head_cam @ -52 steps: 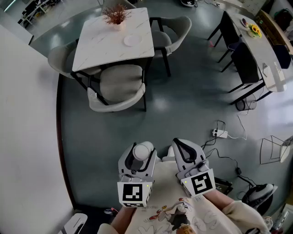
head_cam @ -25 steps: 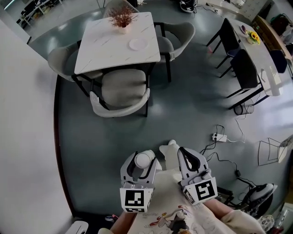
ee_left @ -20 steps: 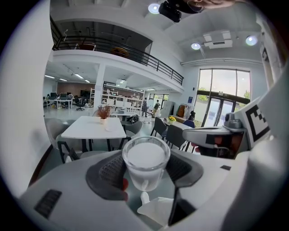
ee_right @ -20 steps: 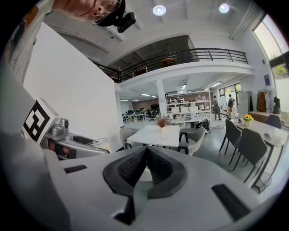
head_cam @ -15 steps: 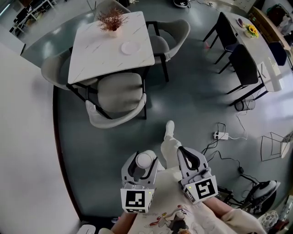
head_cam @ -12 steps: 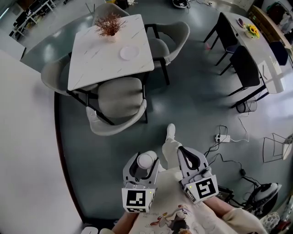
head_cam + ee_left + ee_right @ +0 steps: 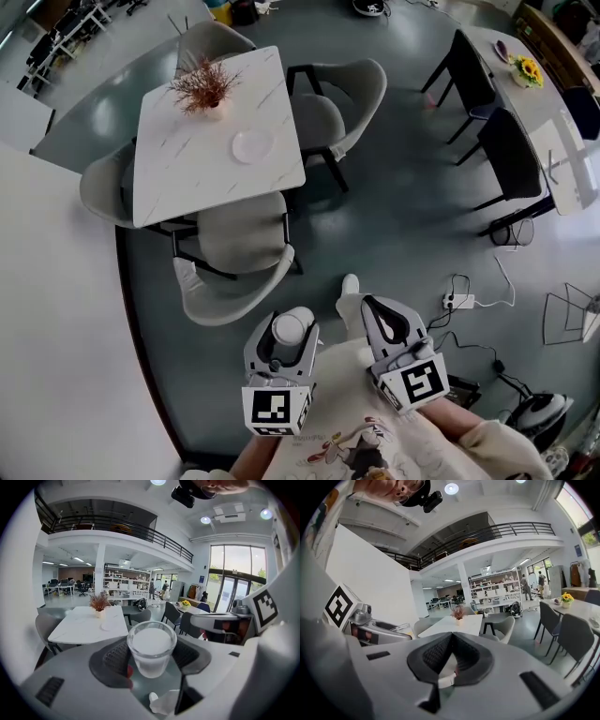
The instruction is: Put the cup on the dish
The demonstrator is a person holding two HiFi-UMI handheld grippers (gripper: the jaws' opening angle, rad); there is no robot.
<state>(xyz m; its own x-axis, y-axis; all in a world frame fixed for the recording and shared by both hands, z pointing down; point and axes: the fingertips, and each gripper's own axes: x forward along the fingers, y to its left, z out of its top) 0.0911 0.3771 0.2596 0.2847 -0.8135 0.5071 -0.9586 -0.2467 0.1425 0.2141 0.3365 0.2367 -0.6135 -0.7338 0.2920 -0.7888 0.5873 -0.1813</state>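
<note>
A clear glass cup [image 7: 292, 327] sits upright between the jaws of my left gripper [image 7: 286, 337], which is shut on it; the left gripper view shows the cup [image 7: 151, 649] pinched by both pads. The white round dish [image 7: 251, 146] lies on a white marble table [image 7: 187, 169] far ahead across the floor, near a reddish dried plant [image 7: 201, 88]. In the left gripper view the dish [image 7: 108, 626] shows beyond the cup. My right gripper [image 7: 373, 308] is held beside the left one, shut with nothing in it, its pads meeting [image 7: 451, 641].
Grey chairs [image 7: 230, 281] ring the table, one on the near side. Black chairs [image 7: 506, 155] and a second table with sunflowers [image 7: 528, 70] stand at right. A power strip and cables [image 7: 459, 302] lie on the floor. A white wall [image 7: 56, 328] runs along the left.
The table and dish have slid left and lower in the head view as the person moves across the floor. Both grippers keep their pose, the cup still held.
</note>
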